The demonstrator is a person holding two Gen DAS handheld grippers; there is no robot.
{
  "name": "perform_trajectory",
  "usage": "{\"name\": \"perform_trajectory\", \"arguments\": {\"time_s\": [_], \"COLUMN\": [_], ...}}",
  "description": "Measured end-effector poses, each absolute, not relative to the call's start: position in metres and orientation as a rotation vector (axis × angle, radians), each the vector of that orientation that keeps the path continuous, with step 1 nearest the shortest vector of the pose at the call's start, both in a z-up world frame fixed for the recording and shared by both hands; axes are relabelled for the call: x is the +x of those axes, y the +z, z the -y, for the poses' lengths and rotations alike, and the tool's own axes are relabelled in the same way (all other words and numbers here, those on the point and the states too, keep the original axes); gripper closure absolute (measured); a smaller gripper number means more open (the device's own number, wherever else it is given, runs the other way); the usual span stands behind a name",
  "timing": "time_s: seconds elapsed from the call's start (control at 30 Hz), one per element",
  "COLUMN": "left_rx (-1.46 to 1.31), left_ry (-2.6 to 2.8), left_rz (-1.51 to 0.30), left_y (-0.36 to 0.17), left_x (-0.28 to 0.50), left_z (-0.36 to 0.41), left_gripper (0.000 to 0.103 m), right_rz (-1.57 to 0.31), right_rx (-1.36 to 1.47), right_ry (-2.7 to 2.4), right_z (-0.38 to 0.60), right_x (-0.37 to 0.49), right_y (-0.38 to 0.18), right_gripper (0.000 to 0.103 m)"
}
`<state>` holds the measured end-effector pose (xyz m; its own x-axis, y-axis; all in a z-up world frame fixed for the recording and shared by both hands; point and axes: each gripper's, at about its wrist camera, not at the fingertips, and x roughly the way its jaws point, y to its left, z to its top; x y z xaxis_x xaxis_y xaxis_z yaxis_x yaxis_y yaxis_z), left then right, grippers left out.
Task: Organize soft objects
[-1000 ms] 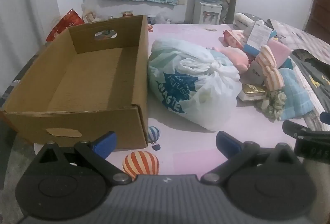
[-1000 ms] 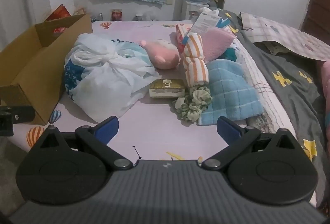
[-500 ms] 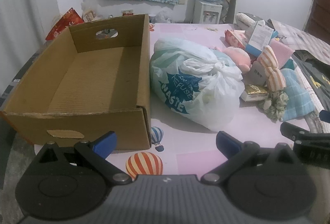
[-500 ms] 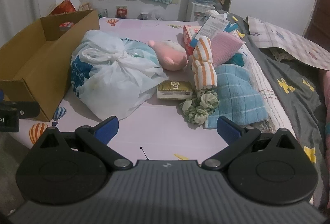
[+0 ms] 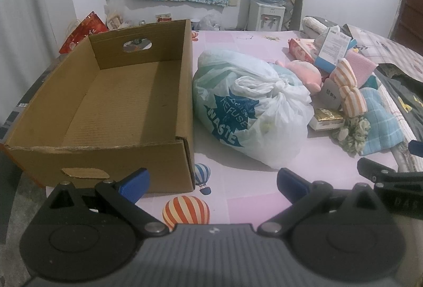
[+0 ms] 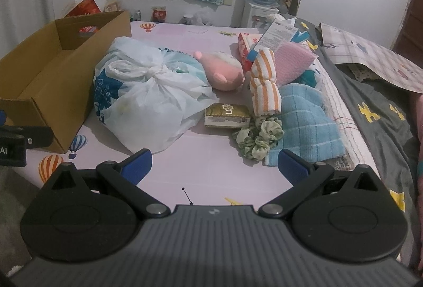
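Observation:
An empty cardboard box (image 5: 119, 107) stands on the pink bed sheet at the left; it also shows in the right wrist view (image 6: 53, 75). Beside it lies a tied white plastic bag (image 5: 251, 107) (image 6: 150, 96). Right of the bag are a pink plush toy (image 6: 224, 73), an orange-striped rolled cloth (image 6: 264, 86), a green scrunchie (image 6: 259, 139), a blue checked towel (image 6: 306, 120) and a pink cloth (image 6: 293, 62). My left gripper (image 5: 211, 181) is open and empty near the box's front corner. My right gripper (image 6: 214, 165) is open and empty, short of the scrunchie.
A small gold box (image 6: 227, 115), a red packet (image 6: 244, 49) and a white-blue carton (image 6: 277, 30) lie among the soft things. A grey blanket (image 6: 375, 107) covers the bed's right side. A water dispenser (image 5: 267, 9) stands by the far wall.
Both grippers have drawn back and risen slightly; the objects look a little farther off. The right view has turned somewhat rightward. Both stay open, nothing gripped.

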<state>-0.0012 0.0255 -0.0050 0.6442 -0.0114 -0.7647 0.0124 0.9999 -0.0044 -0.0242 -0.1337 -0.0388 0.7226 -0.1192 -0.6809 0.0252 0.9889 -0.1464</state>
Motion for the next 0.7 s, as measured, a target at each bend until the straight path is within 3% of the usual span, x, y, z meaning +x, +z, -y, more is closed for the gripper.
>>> {"name": "perform_trajectory", "arguments": {"time_s": [0.7], "left_rx": [0.001], "left_ry": [-0.011], "left_rz": [-0.873], "left_y": [-0.0059], "left_x": [-0.0025], "left_z": [-0.0275], "left_gripper": [0.000], "right_rz": [-0.769], "right_rx": [-0.124], "right_ry": [-0.075], "right_z": [0.1328], "right_x": [-0.0245], "right_y": [-0.0406], "right_gripper": [0.001]}}
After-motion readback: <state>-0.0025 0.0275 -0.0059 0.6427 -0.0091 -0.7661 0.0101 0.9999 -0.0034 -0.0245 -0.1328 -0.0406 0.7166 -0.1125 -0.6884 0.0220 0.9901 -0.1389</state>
